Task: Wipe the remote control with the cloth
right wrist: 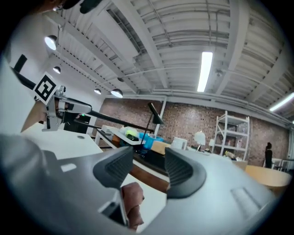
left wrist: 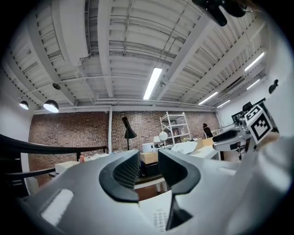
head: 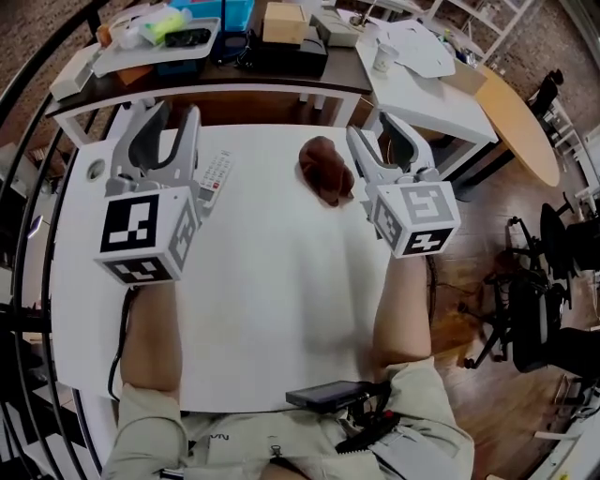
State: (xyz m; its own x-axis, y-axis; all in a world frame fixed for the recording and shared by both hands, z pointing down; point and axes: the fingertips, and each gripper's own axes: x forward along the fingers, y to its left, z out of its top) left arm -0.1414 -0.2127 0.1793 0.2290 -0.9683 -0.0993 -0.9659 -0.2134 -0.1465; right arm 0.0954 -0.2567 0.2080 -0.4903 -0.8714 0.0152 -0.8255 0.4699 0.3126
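We log a white worktop (head: 281, 319) with a flat black device (head: 328, 395) at its near edge. Behind it a dark desk (head: 225, 80) carries a cardboard box (head: 284, 22); a paper cup (head: 384, 57) stands on the adjacent white table (head: 427, 98).

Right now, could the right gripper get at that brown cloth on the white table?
Probably yes. The right gripper hangs close beside the brown cloth with its jaws apart and empty. Nothing stands between the two on the white table.
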